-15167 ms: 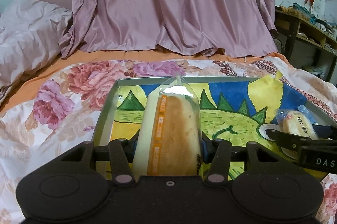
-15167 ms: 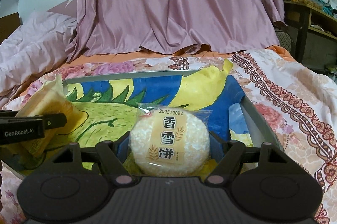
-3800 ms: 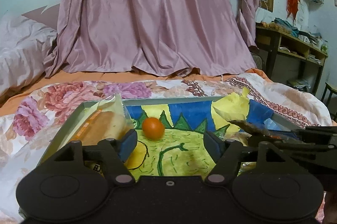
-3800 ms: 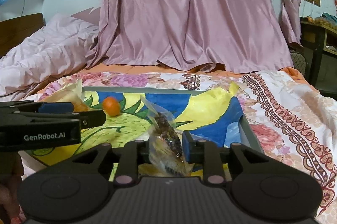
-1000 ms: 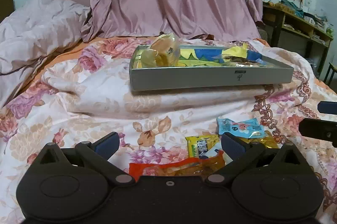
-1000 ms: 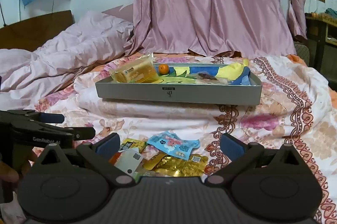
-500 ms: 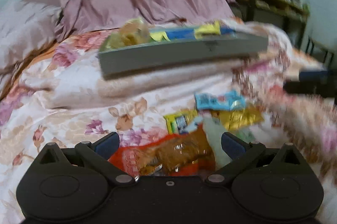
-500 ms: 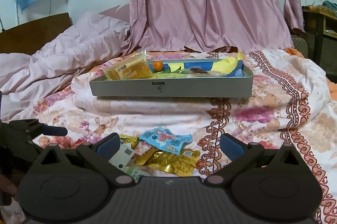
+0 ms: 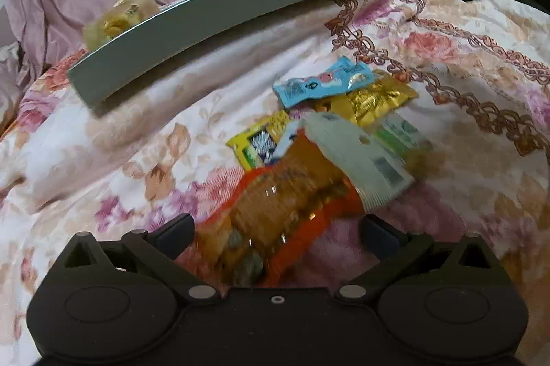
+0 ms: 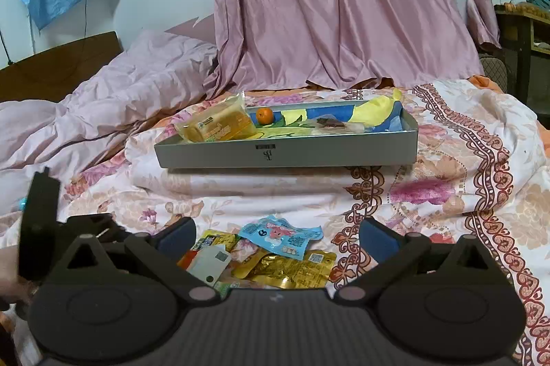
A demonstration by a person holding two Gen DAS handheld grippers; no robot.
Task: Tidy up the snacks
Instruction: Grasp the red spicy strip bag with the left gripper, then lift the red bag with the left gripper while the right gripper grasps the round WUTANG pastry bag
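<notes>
Left gripper (image 9: 276, 228) open; orange packet (image 9: 275, 214) lies between its fingers (image 9: 173, 230), ungripped, on the quilt (image 9: 103, 139). Right gripper (image 10: 276, 235) open, above the snack pile (image 10: 271, 249). Tray (image 10: 285, 153) beyond holds bread (image 10: 216, 122) and an orange (image 10: 264, 115).

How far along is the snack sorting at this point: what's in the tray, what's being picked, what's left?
Done: a bread pack, an orange and a dark wrapped snack lie in the tray. In hand: nothing; the left claw is open around the orange packet, and the right claw is open and empty. Left: the blue, gold, yellow and white packets on the bedspread.
</notes>
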